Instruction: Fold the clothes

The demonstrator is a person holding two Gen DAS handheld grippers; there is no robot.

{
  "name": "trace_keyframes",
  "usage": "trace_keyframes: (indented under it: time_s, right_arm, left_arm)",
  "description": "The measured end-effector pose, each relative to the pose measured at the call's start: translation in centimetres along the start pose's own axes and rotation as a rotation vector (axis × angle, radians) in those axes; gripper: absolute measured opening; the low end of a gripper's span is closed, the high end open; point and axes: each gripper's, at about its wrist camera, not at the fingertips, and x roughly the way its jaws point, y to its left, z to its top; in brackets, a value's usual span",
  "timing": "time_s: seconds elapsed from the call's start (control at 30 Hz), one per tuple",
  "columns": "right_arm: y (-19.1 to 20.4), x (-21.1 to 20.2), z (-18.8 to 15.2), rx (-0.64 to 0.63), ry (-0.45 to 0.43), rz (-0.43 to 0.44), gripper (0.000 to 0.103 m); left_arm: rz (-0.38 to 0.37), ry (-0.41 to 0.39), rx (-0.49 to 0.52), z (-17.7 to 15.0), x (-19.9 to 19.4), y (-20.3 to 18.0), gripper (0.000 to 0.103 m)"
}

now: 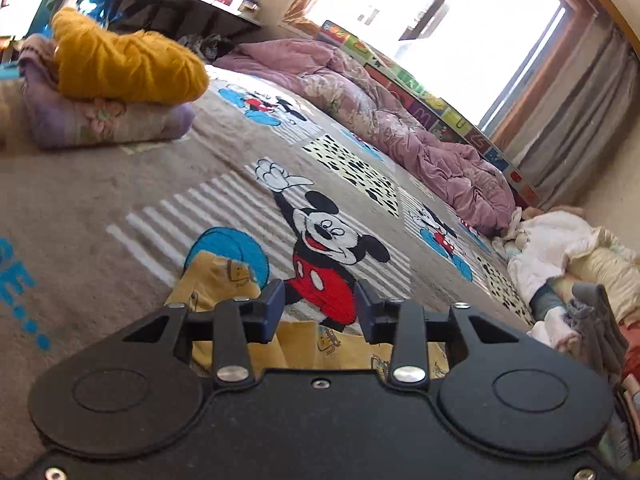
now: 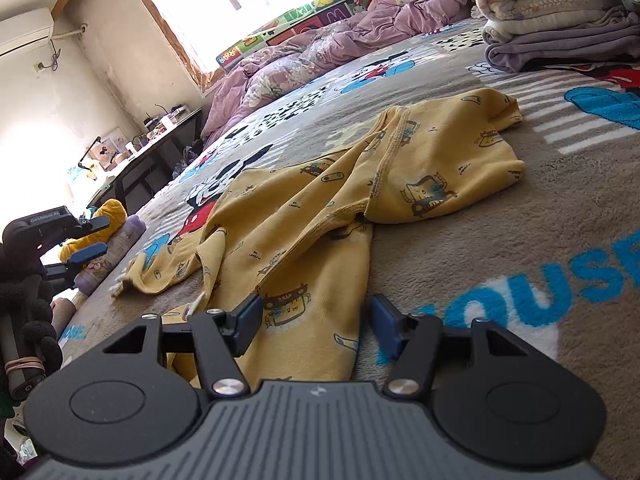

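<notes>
A yellow child's garment with small car prints (image 2: 316,216) lies crumpled and spread on the Mickey Mouse bed cover (image 2: 500,248). My right gripper (image 2: 314,320) is open, low over the near end of one leg or sleeve of the garment, with the cloth between its blue pads (image 2: 248,320). My left gripper (image 1: 320,308) is open just above another edge of the same yellow garment (image 1: 224,276). The left gripper also shows at the left edge of the right wrist view (image 2: 86,240), open and held above the cover.
A mustard knit (image 1: 124,64) sits on a folded purple floral blanket (image 1: 100,120) at the far left. A pink duvet (image 1: 400,120) is bunched along the window side. Folded blankets (image 2: 560,12) are stacked at the right. A pile of clothes (image 1: 560,264) lies at the cover's edge.
</notes>
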Motion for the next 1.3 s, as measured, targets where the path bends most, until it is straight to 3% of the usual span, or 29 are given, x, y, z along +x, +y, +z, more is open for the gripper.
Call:
trace_keyframes:
  time_s: [0.23, 0.33, 0.43, 0.47, 0.53, 0.63, 0.83, 0.87, 0.9, 1.0, 1.1, 1.2, 1.3]
  right_arm:
    - [0.1, 0.0, 0.0, -0.009, -0.002, -0.001, 0.061]
    - [0.2, 0.1, -0.1, -0.018, -0.003, -0.004, 0.062]
    - [0.4, 0.2, -0.1, -0.026, -0.003, -0.005, 0.065]
    - [0.4, 0.2, -0.1, -0.029, -0.004, -0.005, 0.065]
    - [0.5, 0.1, -0.2, -0.033, -0.004, -0.005, 0.065]
    - [0.4, 0.1, -0.2, -0.032, -0.005, -0.002, 0.065]
    - [0.5, 0.1, -0.2, -0.036, -0.007, -0.002, 0.066]
    - [0.5, 0.1, -0.2, -0.034, -0.008, 0.0, 0.066]
    - [0.4, 0.1, -0.2, -0.031, -0.009, 0.003, 0.066]
    - [0.2, 0.0, -0.2, -0.023, -0.013, 0.01, 0.065]
    - [0.1, -0.1, -0.1, -0.015, -0.016, 0.017, 0.065]
    - [0.1, 0.0, -0.2, -0.018, -0.016, 0.017, 0.065]
    - [0.1, 0.0, -0.2, -0.021, -0.016, 0.018, 0.066]
  left_arm:
    - [0.193, 0.055, -0.283, -0.4, -0.6, 4.5, 0.039]
    - [0.148, 0.054, -0.287, -0.7, -1.4, 3.9, 0.039]
    - [0.135, 0.038, -0.141, -0.5, -1.5, 1.0, 0.043]
    - [0.184, 0.034, -0.068, -0.6, -1.1, 0.0, 0.043]
    - [0.274, 0.028, -0.03, -1.3, -0.2, 0.0, 0.043]
    - [0.301, 0.039, -0.153, -1.9, 0.2, 2.4, 0.035]
    - [0.272, 0.012, -0.192, -2.0, 0.6, 3.7, 0.031]
    - [0.25, 0.008, -0.176, -1.8, 0.9, 3.6, 0.024]
    - [0.226, 0.004, -0.156, -1.6, 1.3, 3.5, 0.0]
    - [0.127, -0.029, -0.104, -0.2, 2.0, 2.7, 0.0]
    - [0.092, -0.157, 0.022, 2.1, 0.8, 1.4, 0.0]
    - [0.091, -0.225, 0.037, 3.9, -0.2, 2.1, 0.0]
    - [0.142, -0.188, -0.019, 4.0, 0.1, 3.8, 0.0]
